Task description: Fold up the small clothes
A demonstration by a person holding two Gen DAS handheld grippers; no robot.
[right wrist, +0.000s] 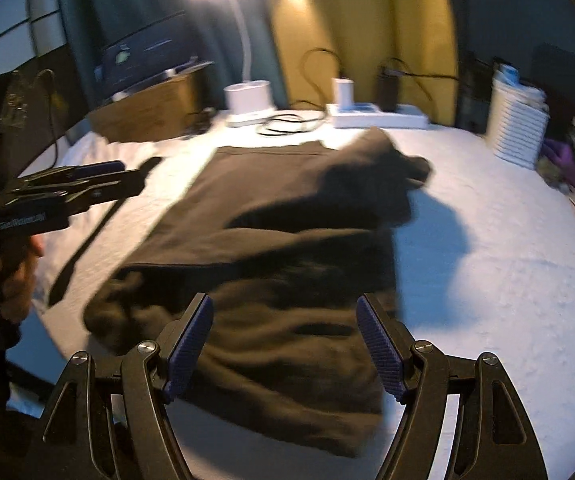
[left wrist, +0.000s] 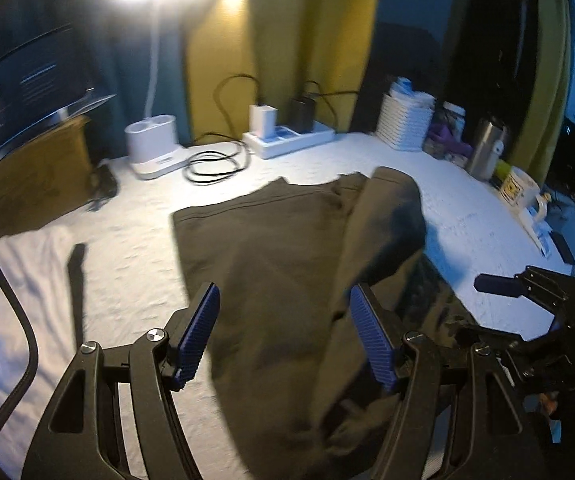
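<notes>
both tongs [left wrist: 283, 336] [right wrist: 285, 346] gape empty over dark garment [right wrist: 271, 240]; only left view shows mug [left wrist: 521, 192]

garment [right wrist: 271, 248] blurred, mug [left wrist: 521, 190] text unreadable

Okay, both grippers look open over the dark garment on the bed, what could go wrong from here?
1. The folded-over flap on the dark garment lies bunched and crooked, so the fold may set uneven.
2. Neither the left gripper nor the right gripper grips cloth, so the flap may slip back.
3. The coiled black cable lies near the garment's far edge and might snag if the cloth is pushed that way.
</notes>
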